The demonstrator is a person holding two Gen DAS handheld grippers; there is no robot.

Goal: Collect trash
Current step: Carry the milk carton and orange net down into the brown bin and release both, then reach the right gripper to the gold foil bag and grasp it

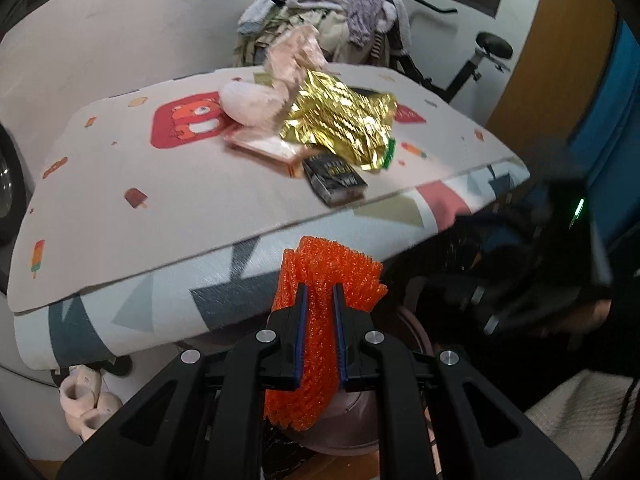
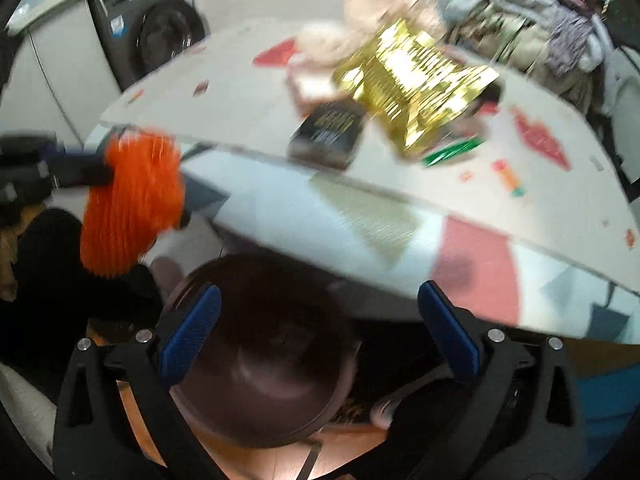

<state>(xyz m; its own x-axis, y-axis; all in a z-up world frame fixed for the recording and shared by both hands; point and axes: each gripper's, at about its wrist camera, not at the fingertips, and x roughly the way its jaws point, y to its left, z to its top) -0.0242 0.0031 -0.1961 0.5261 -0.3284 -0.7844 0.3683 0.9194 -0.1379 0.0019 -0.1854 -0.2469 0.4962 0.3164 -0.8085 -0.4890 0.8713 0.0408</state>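
Note:
My left gripper point(image 1: 319, 292) is shut on an orange foam net point(image 1: 320, 280) and holds it in front of the table's near edge, above a round dark bin point(image 1: 352, 420). The net also shows in the right wrist view point(image 2: 132, 200), left of the bin point(image 2: 260, 360). My right gripper point(image 2: 320, 304) is open and empty above the bin's mouth. On the table point(image 1: 160, 208) lie a crumpled gold foil wrapper point(image 1: 340, 120), a small black box point(image 1: 334, 178), a pink flat box point(image 1: 264, 146) and a green scrap point(image 1: 390, 154).
A pale plush toy point(image 1: 260, 100) lies behind the gold wrapper. A heap of clothes point(image 1: 340, 12) stands beyond the table. A washing machine point(image 2: 156, 36) is at the far left in the right wrist view. Slippers point(image 1: 86, 400) lie on the floor under the table.

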